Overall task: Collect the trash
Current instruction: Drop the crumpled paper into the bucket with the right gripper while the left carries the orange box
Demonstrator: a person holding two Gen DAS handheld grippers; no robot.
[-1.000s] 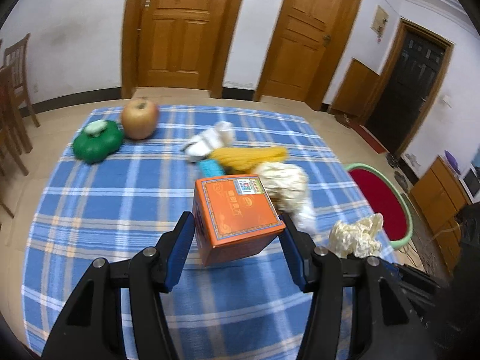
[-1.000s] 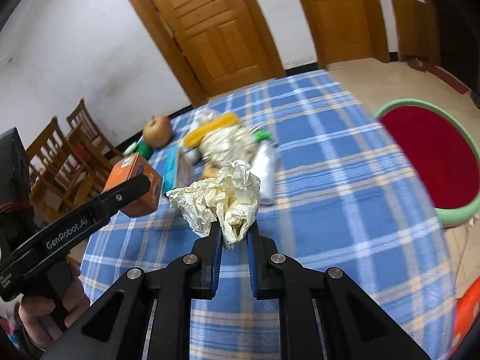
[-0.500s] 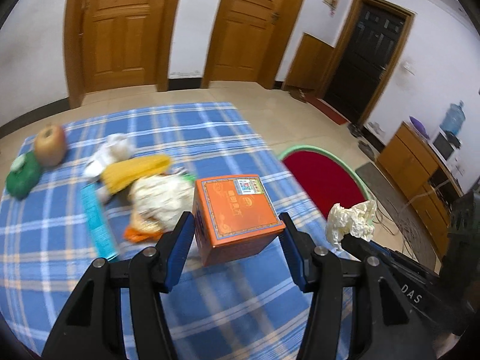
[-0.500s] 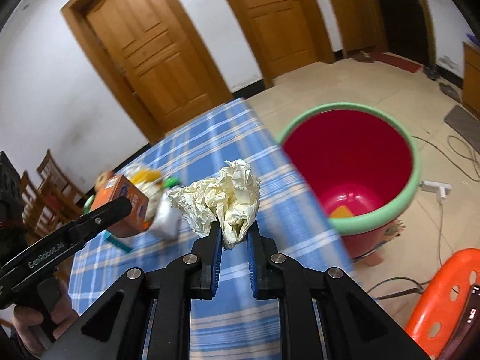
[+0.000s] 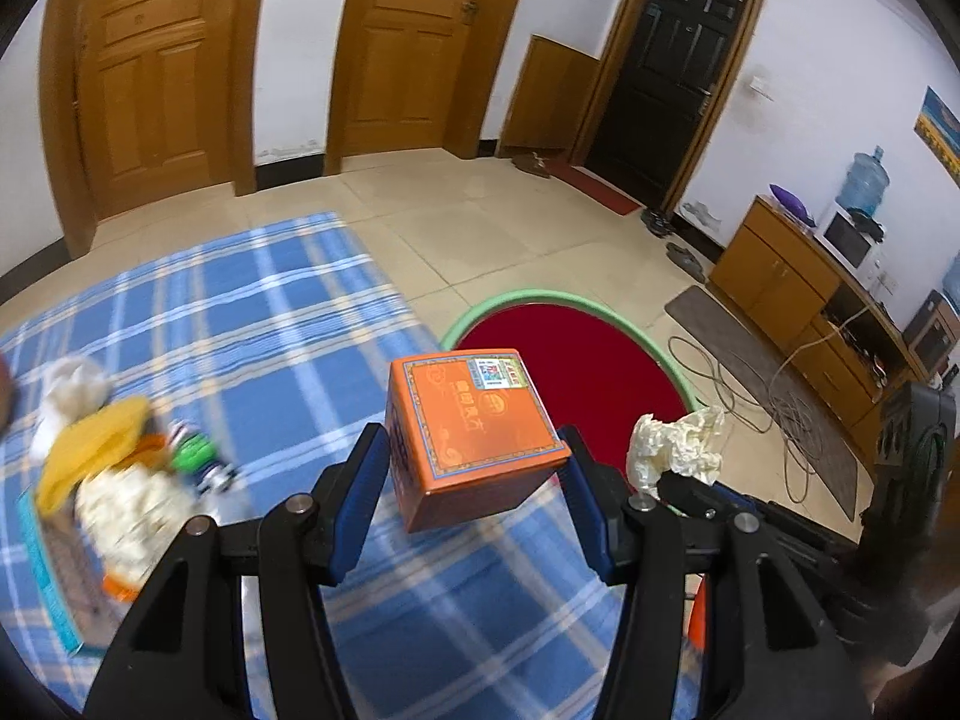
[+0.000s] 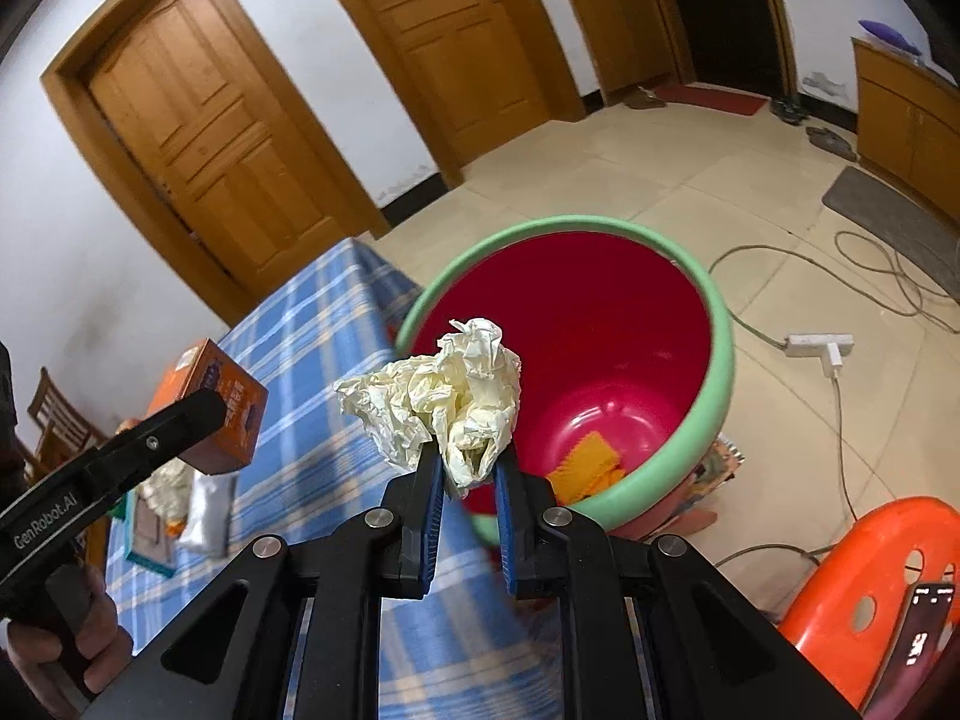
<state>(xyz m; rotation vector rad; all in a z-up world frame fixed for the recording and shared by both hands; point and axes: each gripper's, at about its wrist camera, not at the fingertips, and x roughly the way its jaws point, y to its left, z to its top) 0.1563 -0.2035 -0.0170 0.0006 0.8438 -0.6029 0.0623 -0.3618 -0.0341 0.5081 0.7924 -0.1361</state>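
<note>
The table (image 5: 252, 324), covered in a blue plaid cloth, stands beside the bin (image 6: 714, 360), a red tub with a green rim that sits on the tiled floor off the table's edge. Both grippers point forward and downward. The left gripper (image 5: 474, 474) is held above the table edge, its jaws clamped on opposite sides of an orange box (image 5: 474, 438); the box sits tilted between the blue pads, with the bin rim just behind it. In the right wrist view a hand (image 6: 66, 642) grips the handle of this tool. The right gripper (image 6: 469, 474) is held over the near rim of the bin, its jaws pinched together on the lower end of a crumpled paper wad (image 6: 444, 396); the wad rises above the fingertips. Yellow scraps (image 6: 585, 465) lie on the bin floor. Further litter (image 5: 114, 468) lies blurred on the cloth.
</note>
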